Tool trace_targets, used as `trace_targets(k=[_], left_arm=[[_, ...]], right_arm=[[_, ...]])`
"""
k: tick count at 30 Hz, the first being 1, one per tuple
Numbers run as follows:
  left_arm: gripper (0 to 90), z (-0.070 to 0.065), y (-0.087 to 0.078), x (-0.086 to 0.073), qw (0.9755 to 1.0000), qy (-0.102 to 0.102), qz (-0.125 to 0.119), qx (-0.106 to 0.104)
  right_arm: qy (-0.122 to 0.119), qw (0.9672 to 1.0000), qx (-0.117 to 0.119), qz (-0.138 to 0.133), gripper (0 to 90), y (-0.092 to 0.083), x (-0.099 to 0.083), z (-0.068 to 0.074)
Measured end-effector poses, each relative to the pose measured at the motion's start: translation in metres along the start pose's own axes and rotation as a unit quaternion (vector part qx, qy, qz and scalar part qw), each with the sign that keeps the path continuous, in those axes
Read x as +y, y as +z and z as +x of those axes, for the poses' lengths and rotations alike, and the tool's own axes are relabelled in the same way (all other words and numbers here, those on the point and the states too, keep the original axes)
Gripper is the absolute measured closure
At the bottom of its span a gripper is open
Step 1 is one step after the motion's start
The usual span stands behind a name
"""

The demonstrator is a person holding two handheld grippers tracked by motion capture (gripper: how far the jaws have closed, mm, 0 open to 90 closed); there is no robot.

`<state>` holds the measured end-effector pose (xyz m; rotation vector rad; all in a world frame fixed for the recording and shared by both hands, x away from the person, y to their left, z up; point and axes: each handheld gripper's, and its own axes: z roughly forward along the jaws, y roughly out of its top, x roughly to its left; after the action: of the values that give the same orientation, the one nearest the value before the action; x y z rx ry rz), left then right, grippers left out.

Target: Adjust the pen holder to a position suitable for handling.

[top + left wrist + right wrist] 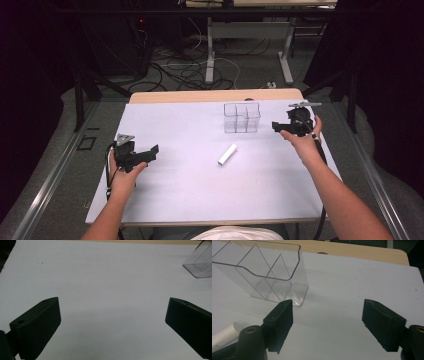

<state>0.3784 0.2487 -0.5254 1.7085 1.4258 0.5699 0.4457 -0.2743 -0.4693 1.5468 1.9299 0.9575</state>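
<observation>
White mat [180, 190] bare around tube [227, 154]; organizer [242, 118] near far edge

A wooden table [215, 95] carries a white sheet [190, 185] that covers nearly all of its top, leaving a bare strip of wood along the far edge. On the sheet a clear plastic organizer [242, 118] with inner dividers stands upright toward the far right. A white cylinder [227, 154] lies on its side near the middle, nearer the person and apart from the organizer.
</observation>
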Motion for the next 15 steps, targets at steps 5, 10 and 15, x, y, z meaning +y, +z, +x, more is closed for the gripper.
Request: trace_targets(k=[5, 10, 15], left_arm=[[0.2, 0.001, -0.001, -0.001, 1.0, -0.001, 0.004, 0.001], [0.2, 0.002, 0.0, -0.001, 1.0, -0.002, 0.003, 0.003], [0.2, 0.001, 0.002, -0.002, 1.0, -0.002, 0.0, 0.003]], right_arm=[[-0.012, 0.9998, -0.009, -0.01, 33.5, 0.009, 0.013, 0.0], [-0.015, 0.9999, -0.003, -0.006, 42.7, 0.016, 0.023, 0.002], [-0.014, 0.9997, -0.015, -0.01, 47.4, 0.025, 0.034, 0.003]])
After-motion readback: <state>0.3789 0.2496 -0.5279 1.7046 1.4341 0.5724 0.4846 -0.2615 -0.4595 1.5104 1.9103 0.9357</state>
